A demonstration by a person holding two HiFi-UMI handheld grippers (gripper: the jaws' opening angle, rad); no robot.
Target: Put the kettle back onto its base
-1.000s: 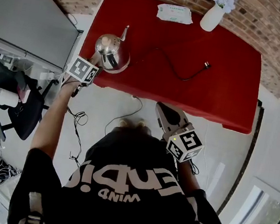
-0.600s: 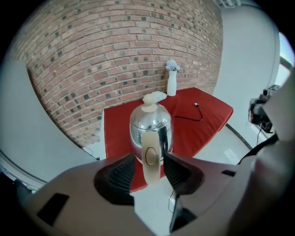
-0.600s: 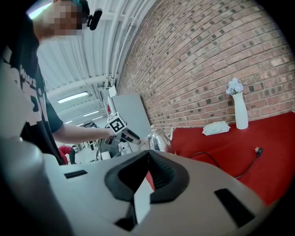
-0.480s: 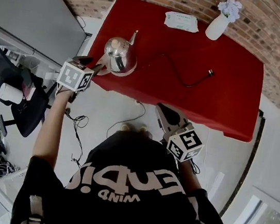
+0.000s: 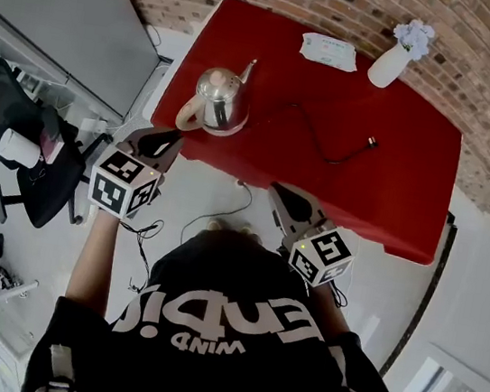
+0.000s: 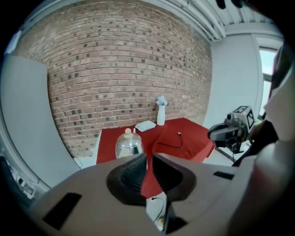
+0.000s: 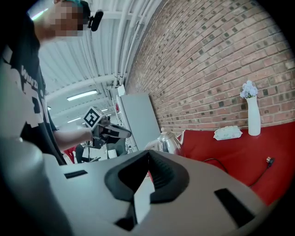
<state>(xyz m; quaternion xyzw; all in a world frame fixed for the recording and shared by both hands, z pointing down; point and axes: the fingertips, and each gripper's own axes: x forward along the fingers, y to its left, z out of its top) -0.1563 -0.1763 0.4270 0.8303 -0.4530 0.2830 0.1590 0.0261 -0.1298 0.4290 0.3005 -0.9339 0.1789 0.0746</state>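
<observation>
The steel kettle (image 5: 220,100) stands upright on its pale round base (image 5: 186,118) near the front left corner of the red table (image 5: 391,194). It also shows in the left gripper view as the kettle (image 6: 128,144) and in the right gripper view as the kettle (image 7: 167,142). My left gripper (image 5: 164,140) hangs off the table's front edge, clear of the kettle. Its jaws have just been closing; a narrow gap remains between them, with nothing in it (image 6: 150,159). My right gripper (image 5: 283,196) is in front of the table, shut and empty (image 7: 148,154).
A black cable (image 5: 318,133) runs across the table from the kettle to a loose plug (image 5: 371,144). A white vase (image 5: 394,62) and a tissue pack (image 5: 329,52) sit at the back. A grey cabinet (image 5: 62,17) and an office chair (image 5: 25,139) stand left.
My left gripper has drawn back from the kettle's handle towards the person and risen, its jaws narrowing from wide open. The kettle stays on its base. The right gripper has barely shifted.
</observation>
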